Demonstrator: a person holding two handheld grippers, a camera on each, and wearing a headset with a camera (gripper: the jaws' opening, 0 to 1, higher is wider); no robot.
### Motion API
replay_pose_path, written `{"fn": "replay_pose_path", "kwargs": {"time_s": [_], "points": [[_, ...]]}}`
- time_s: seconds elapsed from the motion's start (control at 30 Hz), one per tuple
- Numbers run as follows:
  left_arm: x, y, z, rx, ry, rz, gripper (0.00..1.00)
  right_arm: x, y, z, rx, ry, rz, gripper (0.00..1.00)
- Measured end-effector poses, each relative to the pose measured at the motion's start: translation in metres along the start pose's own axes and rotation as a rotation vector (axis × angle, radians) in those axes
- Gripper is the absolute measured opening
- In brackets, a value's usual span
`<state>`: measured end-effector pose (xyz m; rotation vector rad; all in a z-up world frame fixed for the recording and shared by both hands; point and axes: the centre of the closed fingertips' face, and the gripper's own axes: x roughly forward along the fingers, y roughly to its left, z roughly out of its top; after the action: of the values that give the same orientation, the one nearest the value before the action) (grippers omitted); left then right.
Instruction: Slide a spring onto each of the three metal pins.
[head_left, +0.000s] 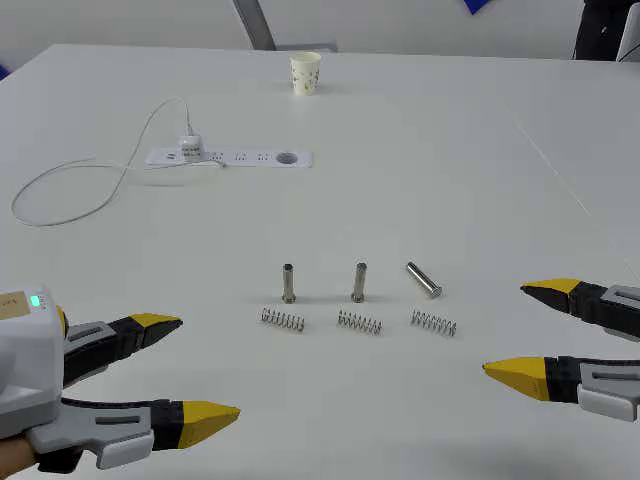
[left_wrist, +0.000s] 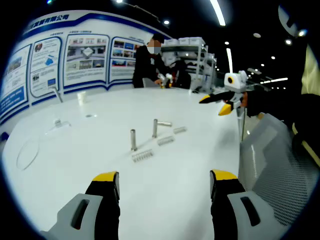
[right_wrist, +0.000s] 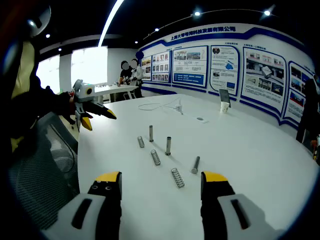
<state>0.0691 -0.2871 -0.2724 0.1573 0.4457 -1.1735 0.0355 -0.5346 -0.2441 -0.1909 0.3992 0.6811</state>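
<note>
The white table (head_left: 450, 150) fills the room in front of me, and the left gripper (head_left: 205, 365) and right gripper (head_left: 506, 329) hover at its near edge, each with jaws spread wide and empty. Farther back lie a power strip (head_left: 230, 157) with its cable (head_left: 60, 190), and a paper cup (head_left: 306, 73). Between the grippers the left pin (head_left: 288, 282) and middle pin (head_left: 359, 281) stand upright, the right pin (head_left: 423, 279) lies on its side, and just in front of them lie the left spring (head_left: 283, 319), middle spring (head_left: 359, 322) and right spring (head_left: 433, 322).
</note>
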Motion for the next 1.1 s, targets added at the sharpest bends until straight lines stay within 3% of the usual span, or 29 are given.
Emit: {"fn": "replay_pose_path", "kwargs": {"time_s": [1.1], "points": [[0.0013, -0.0003, -0.0014, -0.01, -0.004, 0.002, 0.75, 0.004, -0.01, 0.0066, -0.01, 0.018, -0.015, 0.63]]}}
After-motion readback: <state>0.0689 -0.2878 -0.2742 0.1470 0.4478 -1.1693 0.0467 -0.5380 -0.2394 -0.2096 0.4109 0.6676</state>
